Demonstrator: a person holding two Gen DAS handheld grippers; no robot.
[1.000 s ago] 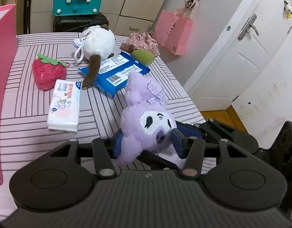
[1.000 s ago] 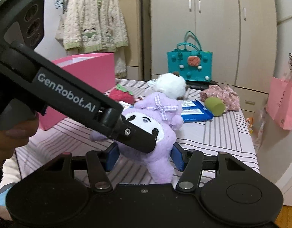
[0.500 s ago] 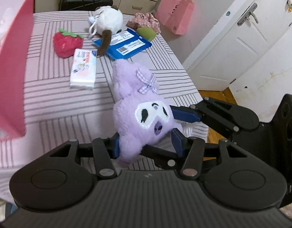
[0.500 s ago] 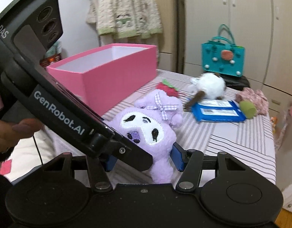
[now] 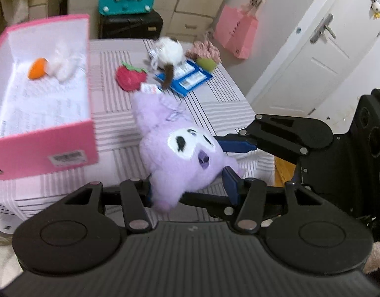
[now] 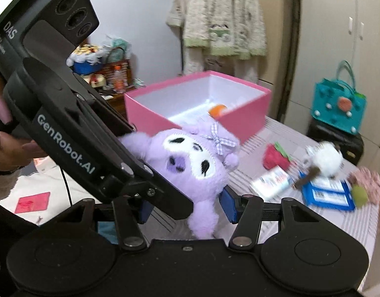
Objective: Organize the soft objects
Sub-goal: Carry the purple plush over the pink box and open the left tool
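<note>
A purple plush toy [image 5: 182,153] with a white face and a checked bow is held in the air between both grippers. My left gripper [image 5: 190,188] is shut on its lower body. My right gripper [image 6: 187,208] is shut on the same toy [image 6: 192,160] from the other side. The right gripper's blue fingers [image 5: 236,146] show at the toy's right in the left wrist view. An open pink box [image 5: 44,148] stands on the striped table to the left; it [image 6: 244,116] holds an orange and white soft item [image 5: 51,68].
On the striped table [image 5: 110,153] behind lie a red strawberry plush [image 5: 129,78], a white round plush [image 5: 168,53], a blue wipes pack [image 5: 190,80], a tissue pack [image 6: 272,182] and a floral cloth with a green ball [image 5: 206,58]. A white door [image 5: 321,57] stands to the right.
Both grippers have carried the purple toy up and to the left, towards the pink box. The box's open inside has come into both views.
</note>
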